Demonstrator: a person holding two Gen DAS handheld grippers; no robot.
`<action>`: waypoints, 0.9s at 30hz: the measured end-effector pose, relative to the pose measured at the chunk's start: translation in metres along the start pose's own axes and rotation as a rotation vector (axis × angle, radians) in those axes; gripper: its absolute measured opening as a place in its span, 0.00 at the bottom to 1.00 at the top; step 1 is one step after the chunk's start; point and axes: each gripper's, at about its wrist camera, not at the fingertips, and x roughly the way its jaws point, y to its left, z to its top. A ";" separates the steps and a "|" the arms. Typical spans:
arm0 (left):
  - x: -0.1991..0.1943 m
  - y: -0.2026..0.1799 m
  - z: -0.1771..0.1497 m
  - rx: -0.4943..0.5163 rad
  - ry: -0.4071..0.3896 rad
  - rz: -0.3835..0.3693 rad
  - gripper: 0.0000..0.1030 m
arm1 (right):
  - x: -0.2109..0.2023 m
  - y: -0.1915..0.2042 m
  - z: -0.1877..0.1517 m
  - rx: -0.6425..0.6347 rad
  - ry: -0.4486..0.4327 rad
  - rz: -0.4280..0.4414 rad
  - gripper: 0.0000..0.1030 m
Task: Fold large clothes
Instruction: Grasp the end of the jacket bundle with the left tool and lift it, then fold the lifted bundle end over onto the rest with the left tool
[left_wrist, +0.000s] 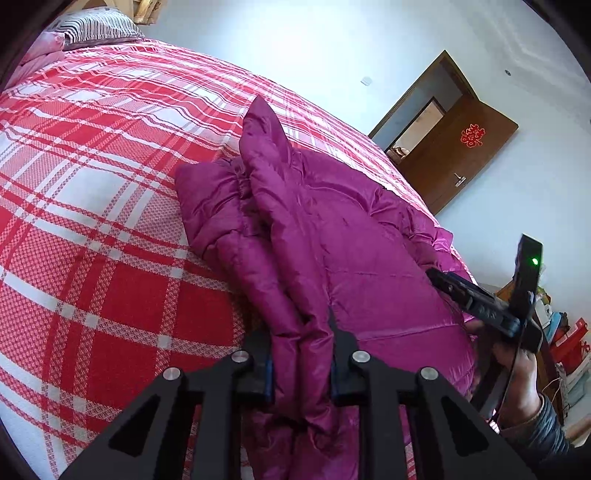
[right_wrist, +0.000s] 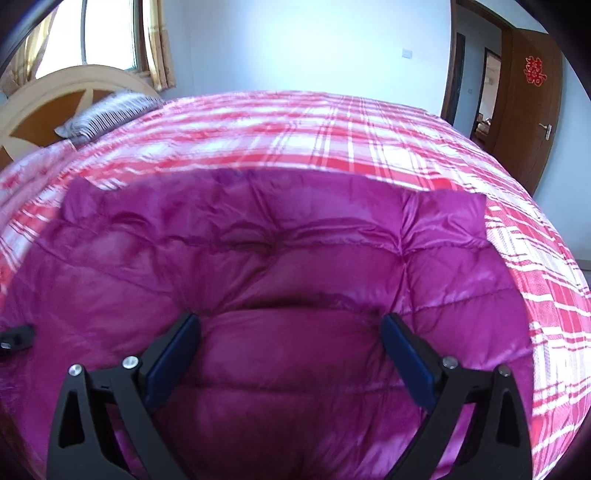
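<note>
A magenta quilted down jacket (left_wrist: 332, 229) lies on a bed with a red and white plaid cover (left_wrist: 92, 221). Its sleeves are folded in over the body, and one sleeve end points up towards the far side. My left gripper (left_wrist: 297, 332) is shut on a long raised fold of the jacket near its close edge, and the fabric is pinched between the pads. In the right wrist view my right gripper (right_wrist: 291, 332) hangs open over the jacket's puffy body (right_wrist: 280, 258). Its blue pads (right_wrist: 173, 358) stand wide apart, with fabric bulging between them.
A striped pillow (left_wrist: 99, 27) lies at the wooden headboard (right_wrist: 55, 92), by a curtained window. A brown door (left_wrist: 458, 155) stands open beyond the bed. A person's hand (left_wrist: 517, 373) holds the right gripper's handle at the right. Cluttered shelves (left_wrist: 565, 332) stand behind it.
</note>
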 end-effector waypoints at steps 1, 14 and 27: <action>-0.001 0.000 0.000 0.001 -0.002 -0.003 0.20 | -0.002 0.006 -0.002 -0.021 -0.002 -0.002 0.97; -0.053 -0.074 0.028 0.114 -0.170 -0.144 0.17 | 0.020 0.009 -0.014 -0.063 0.052 -0.023 1.00; -0.037 -0.218 0.018 0.500 -0.170 -0.167 0.17 | 0.013 -0.007 -0.011 -0.011 0.051 0.076 1.00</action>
